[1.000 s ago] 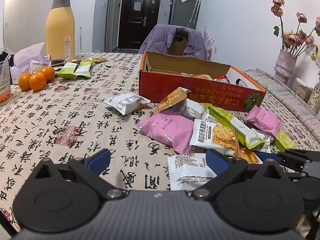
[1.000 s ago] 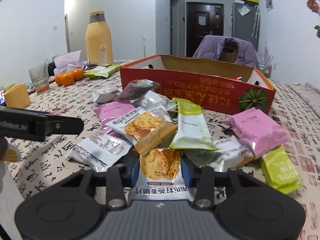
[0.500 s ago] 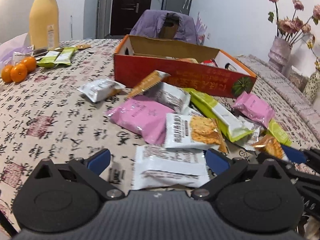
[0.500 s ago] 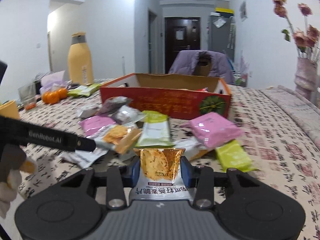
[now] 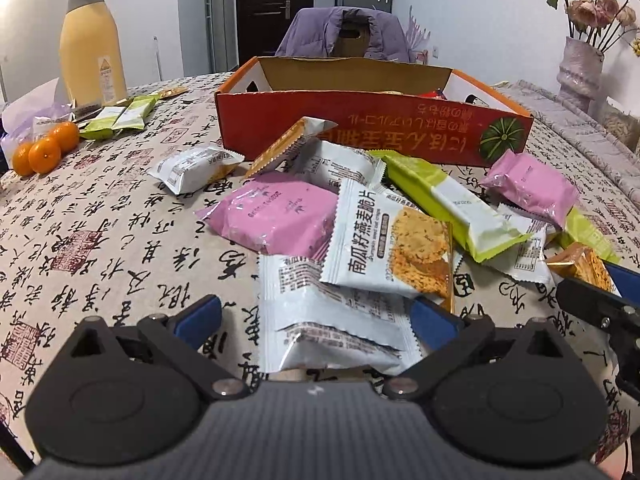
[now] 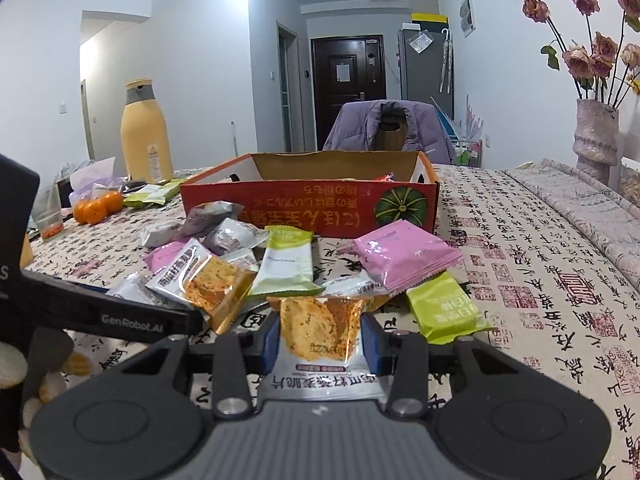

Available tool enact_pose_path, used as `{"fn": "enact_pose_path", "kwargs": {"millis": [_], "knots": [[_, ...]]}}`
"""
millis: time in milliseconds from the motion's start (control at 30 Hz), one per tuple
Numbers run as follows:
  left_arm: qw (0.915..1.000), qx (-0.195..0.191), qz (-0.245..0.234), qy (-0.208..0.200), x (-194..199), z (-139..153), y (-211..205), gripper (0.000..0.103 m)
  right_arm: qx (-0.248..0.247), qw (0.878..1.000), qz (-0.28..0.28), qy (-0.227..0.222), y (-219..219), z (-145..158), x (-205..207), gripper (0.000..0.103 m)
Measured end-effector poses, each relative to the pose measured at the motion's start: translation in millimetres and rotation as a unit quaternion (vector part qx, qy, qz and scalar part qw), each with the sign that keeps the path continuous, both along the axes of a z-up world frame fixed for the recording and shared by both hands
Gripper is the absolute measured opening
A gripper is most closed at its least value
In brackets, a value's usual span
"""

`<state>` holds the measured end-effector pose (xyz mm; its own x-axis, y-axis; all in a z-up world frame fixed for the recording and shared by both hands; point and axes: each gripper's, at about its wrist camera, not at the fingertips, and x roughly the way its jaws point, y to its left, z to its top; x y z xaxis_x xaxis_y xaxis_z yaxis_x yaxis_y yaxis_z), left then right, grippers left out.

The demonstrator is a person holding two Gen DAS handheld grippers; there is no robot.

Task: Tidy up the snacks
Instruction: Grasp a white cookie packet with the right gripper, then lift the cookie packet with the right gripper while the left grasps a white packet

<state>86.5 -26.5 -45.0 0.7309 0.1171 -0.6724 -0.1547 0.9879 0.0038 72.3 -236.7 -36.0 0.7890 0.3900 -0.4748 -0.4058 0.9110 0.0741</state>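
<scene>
Snacks lie in a loose heap on the calligraphy-print worktop (image 5: 100, 248), in front of the open red cardboard box (image 5: 372, 136). On the left, the left hand-held gripper (image 5: 316, 316) sits low with its blue-padded fingers spread wide on either side of a white foil snack packet (image 5: 332, 320), not closed on it. A white oat-crisp packet with an orange biscuit picture (image 5: 384, 248) overlaps that white packet's far edge and would likely drag along if it is lifted. On the right, the right hand-held gripper (image 6: 320, 340) pinches a clear-windowed oat-crisp packet showing a golden biscuit (image 6: 320, 332), held above the worktop, well short of the box.

The step in hand looks like carrying that packet to the box; the next move calls for going forward over the heap and clearing the near box wall before release.

Around the heap from left to right: three oranges (image 5: 44, 148), a tall yellow bottle with a grey cap (image 5: 92, 40), green wrappers beside it (image 5: 124, 116), a large pink packet (image 5: 272, 216), a long lime-green bar (image 5: 448, 204), a smaller pink packet (image 6: 404, 256) and a vase of dried roses (image 6: 596, 140). The lime bar and smaller pink packet lie directly between the held packet and the box.
</scene>
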Motion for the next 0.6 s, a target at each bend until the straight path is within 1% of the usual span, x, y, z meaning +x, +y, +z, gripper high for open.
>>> {"fn": "enact_pose_path", "kwargs": {"millis": [67, 167, 233, 267, 300, 333, 367, 433, 600], "knots": [[1.0000, 0.001, -0.002, -0.003, -1, 1, -2, 0.097, 0.001, 1.000, 0.001, 0.001, 0, -1, 0, 0.041], [0.9999, 0.003, -0.012, -0.011, -4, 3, -4, 0.079, 0.002, 1.000, 0.000, 0.002, -1, -2, -1, 0.041], [0.9997, 0.001, -0.017, -0.016, -5, 4, -4, 0.059, 0.003, 1.000, 0.000, 0.002, -1, -1, -1, 0.041], [0.9996, 0.001, -0.021, -0.019, -6, 5, -4, 0.051, 0.004, 1.000, 0.000, 0.002, -1, -1, -1, 0.041], [0.9995, 0.000, -0.024, -0.021, -7, 6, -4, 0.037, 0.004, 1.000, -0.001, 0.002, -1, -1, -1, 0.041], [0.9993, -0.004, -0.028, -0.023, -8, 6, -4, 0.027, 0.004, 1.000, -0.001, 0.002, -1, -1, -1, 0.041], [0.9992, -0.007, -0.031, -0.024, -9, 6, -4, 0.023, 0.004, 1.000, -0.001, 0.002, -1, -1, -1, 0.041], [0.9989, -0.014, -0.036, -0.028, -11, 7, -2, 0.020, 0.004, 1.000, -0.001, 0.002, -1, -1, -1, 0.041], [0.9980, -0.018, -0.043, -0.043, -19, 12, 2, 0.016, 0.004, 1.000, -0.002, 0.002, 0, 0, -2, 0.041]]}}
